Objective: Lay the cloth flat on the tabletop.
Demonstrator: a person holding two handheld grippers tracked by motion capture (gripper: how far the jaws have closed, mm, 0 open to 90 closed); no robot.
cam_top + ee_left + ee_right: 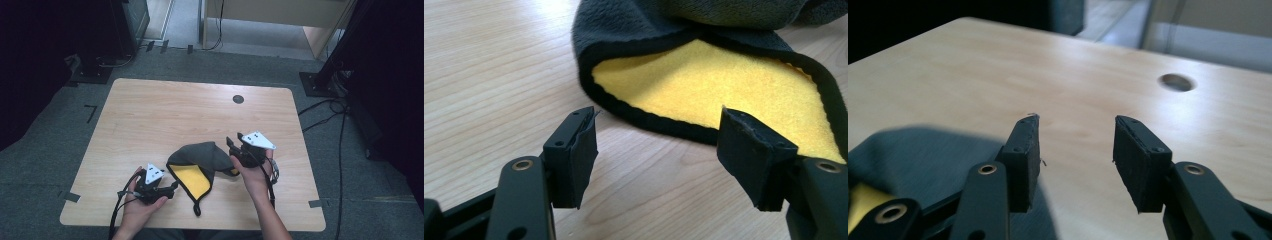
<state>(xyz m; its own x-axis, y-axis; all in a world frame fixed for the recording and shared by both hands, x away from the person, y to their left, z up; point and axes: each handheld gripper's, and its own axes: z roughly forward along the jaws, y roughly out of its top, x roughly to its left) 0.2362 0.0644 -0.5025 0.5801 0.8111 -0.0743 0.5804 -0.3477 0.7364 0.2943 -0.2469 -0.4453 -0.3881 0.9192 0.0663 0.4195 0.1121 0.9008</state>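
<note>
A grey cloth with a yellow lining (200, 167) lies crumpled on the wooden table (150, 115) between the two hands, near the person's edge. The left gripper (172, 187) sits low beside the cloth's left side, its jaws standing apart with nothing between them; in the left gripper view the black-bound hem of the cloth (704, 80) curves just ahead of the fingertips, the yellow lining facing them, and the right-hand pad (749, 155) lies close in front of that hem without pressing on it. The right gripper (232, 145) is held above the cloth's right side, tilted toward the far end of the table. Its jaws are also parted and hold nothing: in the right gripper view bare tabletop shows between the pads (1025, 160), the grey cloth (923, 160) lies below and to the left of the fingers, and a round hole in the table (1175, 82) sits well beyond them.
</note>
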